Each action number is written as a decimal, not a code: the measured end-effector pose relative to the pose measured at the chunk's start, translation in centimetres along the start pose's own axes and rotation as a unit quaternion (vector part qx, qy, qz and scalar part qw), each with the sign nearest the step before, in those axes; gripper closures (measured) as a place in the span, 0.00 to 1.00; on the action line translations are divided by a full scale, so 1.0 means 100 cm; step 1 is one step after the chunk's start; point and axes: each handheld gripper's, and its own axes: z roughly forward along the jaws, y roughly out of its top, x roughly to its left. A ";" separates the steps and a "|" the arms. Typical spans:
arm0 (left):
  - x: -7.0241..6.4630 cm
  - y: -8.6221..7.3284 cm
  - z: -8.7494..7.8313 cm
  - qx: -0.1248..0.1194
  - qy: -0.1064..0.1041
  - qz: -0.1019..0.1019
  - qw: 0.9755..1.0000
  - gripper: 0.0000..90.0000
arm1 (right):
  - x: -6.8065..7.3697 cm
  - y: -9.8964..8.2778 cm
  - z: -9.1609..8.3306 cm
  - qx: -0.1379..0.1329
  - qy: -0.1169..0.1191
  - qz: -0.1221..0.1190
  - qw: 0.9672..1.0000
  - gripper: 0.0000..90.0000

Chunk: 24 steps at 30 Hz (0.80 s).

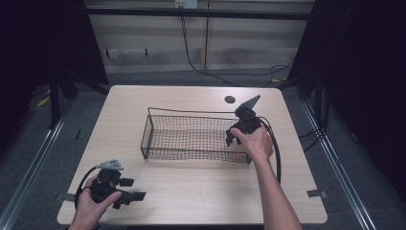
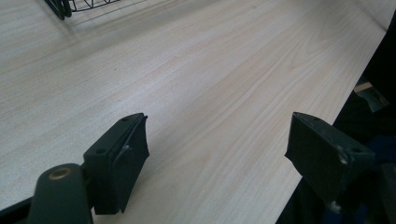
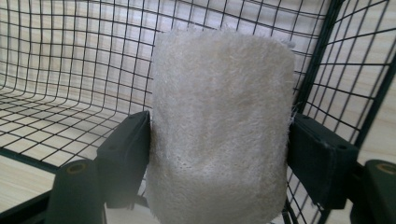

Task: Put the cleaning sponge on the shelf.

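Inside wire basket [image 3: 56, 84], right hand-held gripper [image 3: 217, 154] clamping fuzzy roll [image 3: 219, 135]

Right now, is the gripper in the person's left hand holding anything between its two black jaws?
No. In the left gripper view the left gripper has its jaws spread wide apart, with bare wooden table showing between them.

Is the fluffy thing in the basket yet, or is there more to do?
Almost. The right gripper is shut on the fluffy cloth at the wire basket's right end, low inside it. Letting go is left. The left gripper is open over the table, holding nothing.
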 end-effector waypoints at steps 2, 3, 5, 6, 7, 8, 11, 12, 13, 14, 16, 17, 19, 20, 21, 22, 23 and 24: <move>0.000 0.000 0.000 0.001 -0.001 0.000 1.000 0.23 | 0.000 0.000 0.002 0.000 -0.008 0.003 1.000 0.29; 0.000 0.000 0.000 0.001 -0.001 0.000 1.000 0.23 | 0.001 0.000 0.003 0.003 -0.009 0.006 1.000 0.29; 0.000 0.000 0.000 0.001 -0.001 0.000 1.000 0.23 | 0.002 0.001 0.004 0.004 -0.012 0.006 1.000 0.29; 0.000 0.000 0.000 0.001 -0.001 0.000 1.000 0.23 | 0.003 0.001 0.004 0.005 -0.013 0.007 1.000 0.29; 0.000 0.000 0.000 0.001 -0.001 0.001 1.000 0.23 | 0.004 0.001 0.006 0.008 -0.020 0.006 1.000 0.29; 0.000 0.000 0.000 0.001 -0.001 0.000 1.000 0.23 | 0.004 0.001 0.006 0.008 -0.020 0.006 1.000 0.29; 0.000 0.000 -0.001 0.002 -0.002 0.001 1.000 0.23 | 0.007 0.002 0.010 0.014 -0.028 0.000 1.000 0.29; 0.000 0.000 -0.001 0.002 -0.002 0.001 1.000 0.23 | 0.007 0.002 0.011 0.012 -0.029 -0.002 1.000 0.29; 0.000 0.000 -0.001 0.002 -0.002 0.001 1.000 0.23 | 0.007 0.002 0.011 0.011 -0.029 -0.001 1.000 0.29; 0.000 0.000 -0.001 0.002 -0.002 0.001 1.000 0.23 | 0.007 0.002 0.012 0.011 -0.032 0.001 0.999 0.29; 0.000 0.000 -0.001 0.000 -0.001 0.000 1.000 0.23 | 0.007 0.002 0.013 0.013 -0.033 0.005 0.999 0.29; 0.000 0.000 -0.001 0.001 0.000 0.000 1.000 0.23 | 0.008 0.003 0.014 0.017 -0.034 0.006 0.999 0.29; 0.000 0.000 -0.001 0.000 0.000 0.000 1.000 0.23 | 0.008 0.002 0.015 0.014 -0.032 0.006 0.999 0.29; 0.000 0.000 -0.001 0.000 0.000 0.000 1.000 0.23 | 0.008 0.002 0.017 0.014 -0.029 0.006 0.999 0.29; 0.000 0.000 -0.001 0.000 0.000 0.000 1.000 0.23 | 0.008 0.002 0.017 0.014 -0.029 0.006 0.999 0.29; 0.000 0.000 -0.001 0.001 0.000 0.000 1.000 0.23 | 0.007 0.002 0.019 0.012 -0.034 0.009 0.999 0.29; 0.000 0.000 -0.001 0.001 0.001 0.001 1.000 0.23 | 0.006 0.002 0.020 0.014 -0.036 0.010 0.999 0.29; 0.000 0.000 -0.001 0.000 0.000 0.001 1.000 0.23 | 0.005 0.001 0.022 0.016 -0.035 0.012 0.999 0.29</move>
